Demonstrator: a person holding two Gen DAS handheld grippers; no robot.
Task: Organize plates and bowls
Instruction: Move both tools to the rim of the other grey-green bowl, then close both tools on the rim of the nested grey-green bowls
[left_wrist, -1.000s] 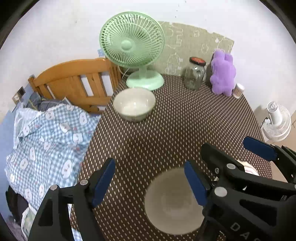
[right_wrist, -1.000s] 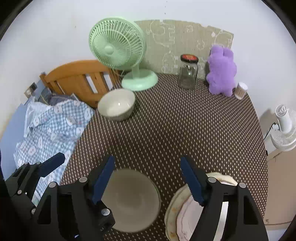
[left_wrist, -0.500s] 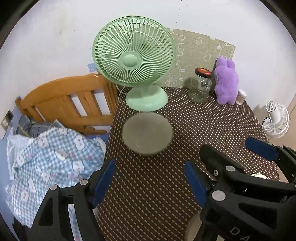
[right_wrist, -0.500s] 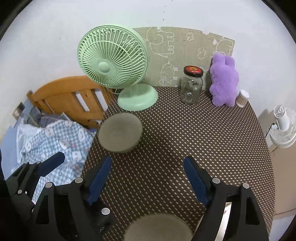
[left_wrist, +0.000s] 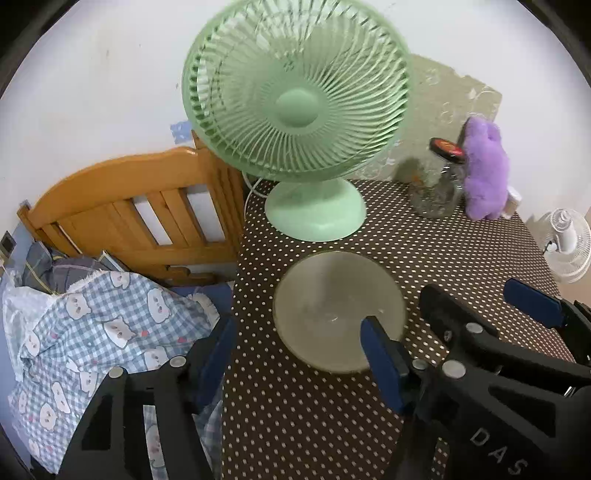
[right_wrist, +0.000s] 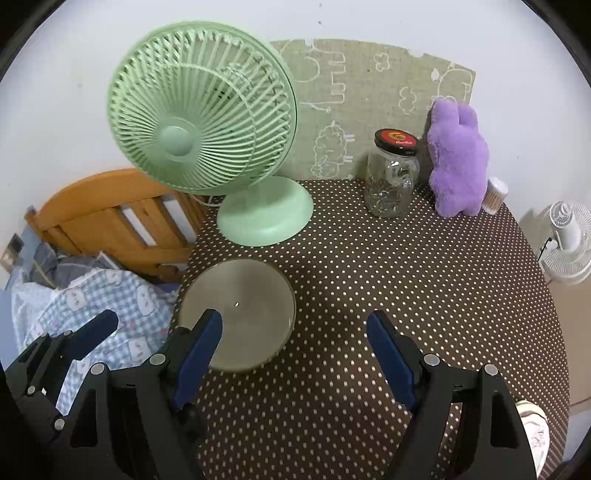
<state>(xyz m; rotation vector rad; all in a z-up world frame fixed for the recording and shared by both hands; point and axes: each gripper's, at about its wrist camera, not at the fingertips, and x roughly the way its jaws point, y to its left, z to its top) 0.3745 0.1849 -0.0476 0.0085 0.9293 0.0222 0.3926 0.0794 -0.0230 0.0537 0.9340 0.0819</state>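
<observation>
Ceramic bowl (left_wrist: 338, 310), pale, low centre of frame on dotted desk (left_wrist: 461, 254), near its left edge, just before green fan (left_wrist: 299, 110). Left tool (left_wrist: 295, 345) spread, jaws just been narrowing, right pad over bowl's rim, nothing pinched. Right tool (right_wrist: 293, 343) spread, empty. Risk: a glancing pad shoving bowl off desk edge onto bed (left_wrist: 99, 325), or into fan's base.

my left wrist view: close, angled down over table (left_wrist: 332, 424) | my right wrist view: same tilt, alongside | shared: bowl (left_wrist: 338, 310) mid-frame, fan (right_wrist: 201, 107) above
</observation>
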